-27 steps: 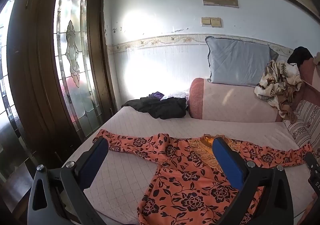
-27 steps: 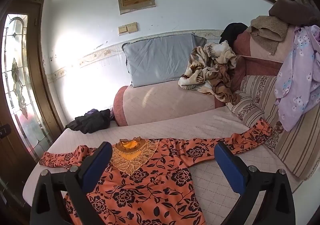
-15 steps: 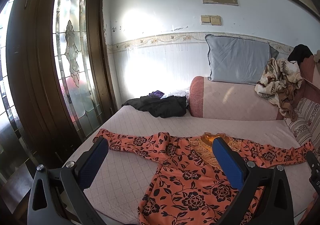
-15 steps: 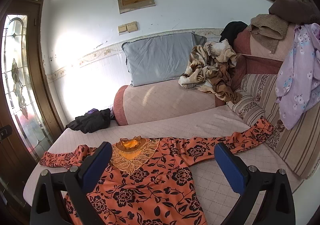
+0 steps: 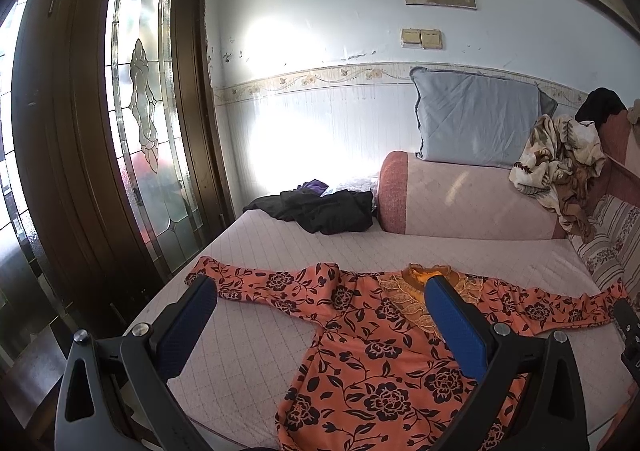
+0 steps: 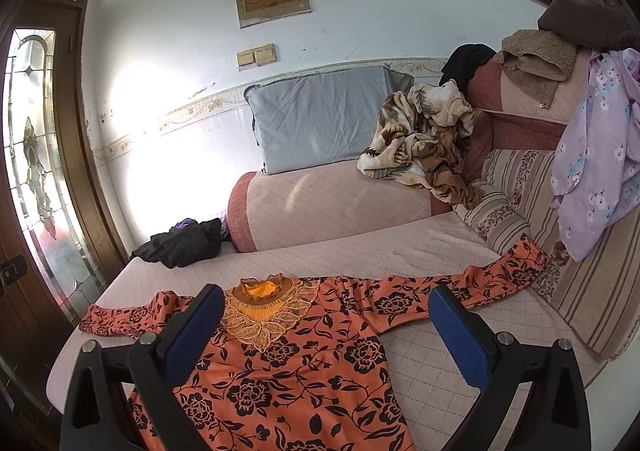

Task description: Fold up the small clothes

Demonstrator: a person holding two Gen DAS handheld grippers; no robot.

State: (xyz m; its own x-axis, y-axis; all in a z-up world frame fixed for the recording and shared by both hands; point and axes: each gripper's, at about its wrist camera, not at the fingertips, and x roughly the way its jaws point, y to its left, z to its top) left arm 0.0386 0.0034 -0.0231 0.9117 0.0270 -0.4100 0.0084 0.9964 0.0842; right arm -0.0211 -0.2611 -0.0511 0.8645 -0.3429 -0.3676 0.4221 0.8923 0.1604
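Orange floral top (image 5: 372, 351) looks light, limp; both grippers (image 5: 320, 315) (image 6: 324, 323) spread, empty; pinch sleeve ends ahead.

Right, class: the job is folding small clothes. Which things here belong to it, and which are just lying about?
Part of the job:
- orange floral top, spread flat on the bed
- left gripper and right gripper, jaws open, empty

Lying about:
- black clothes
- grey pillow
- brown patterned blanket
- lilac floral garment
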